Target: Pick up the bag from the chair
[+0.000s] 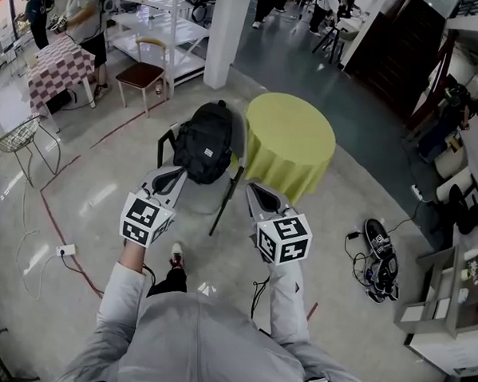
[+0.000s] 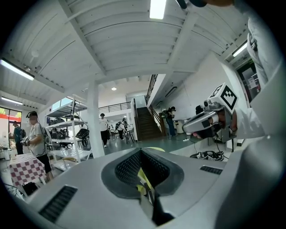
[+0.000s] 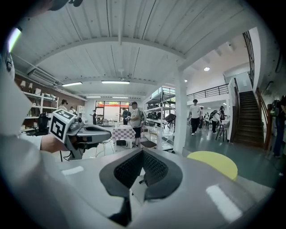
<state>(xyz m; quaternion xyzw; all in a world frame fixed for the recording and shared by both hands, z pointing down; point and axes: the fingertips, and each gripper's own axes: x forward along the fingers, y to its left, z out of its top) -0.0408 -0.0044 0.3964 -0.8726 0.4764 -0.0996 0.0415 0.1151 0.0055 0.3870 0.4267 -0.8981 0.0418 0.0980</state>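
Head view had the black bag [image 1: 204, 151] upright on the chair [image 1: 225, 203] at upper centre beside the yellow table [image 1: 293, 141], with left gripper [image 1: 173, 175] and right gripper [image 1: 255, 190] just below it, both closed and empty, presumably not yet positioned to grab.
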